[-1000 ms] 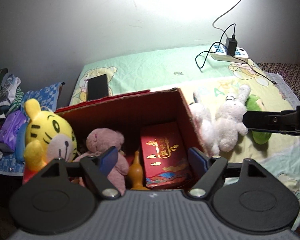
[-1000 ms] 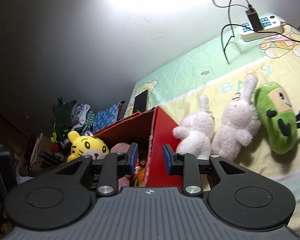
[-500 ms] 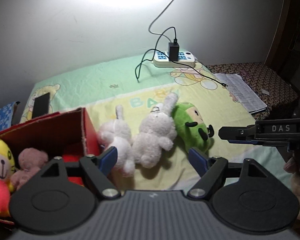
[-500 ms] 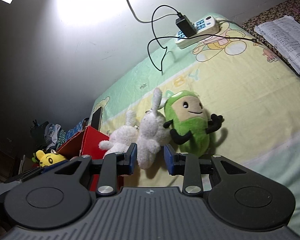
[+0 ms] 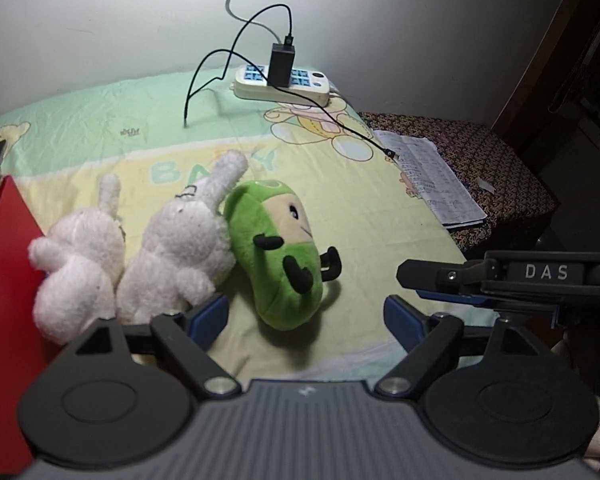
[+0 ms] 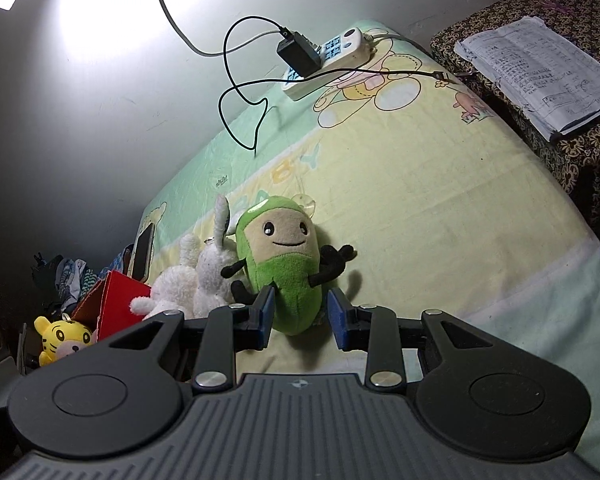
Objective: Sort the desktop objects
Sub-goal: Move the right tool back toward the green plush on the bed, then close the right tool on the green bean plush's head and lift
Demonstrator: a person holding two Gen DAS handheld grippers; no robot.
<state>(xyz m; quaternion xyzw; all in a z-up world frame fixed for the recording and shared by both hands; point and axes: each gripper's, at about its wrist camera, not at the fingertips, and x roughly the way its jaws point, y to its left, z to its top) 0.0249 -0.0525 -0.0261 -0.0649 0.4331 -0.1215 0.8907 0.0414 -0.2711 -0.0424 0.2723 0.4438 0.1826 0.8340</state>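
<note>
bed sheet by a wall: tiger already in red box; green toy and two white toys unsorted. left gripper opening, empty; right gripper narrowly apart, empty, near the green toy.

The green plush toy is short-piled cloth, the two white rabbits shaggier fleece. The printed bedsheet is matt, creased cotton-like cloth. The power strip looks smooth glossy plastic, the notebook paper, and the red box matt card.
</note>
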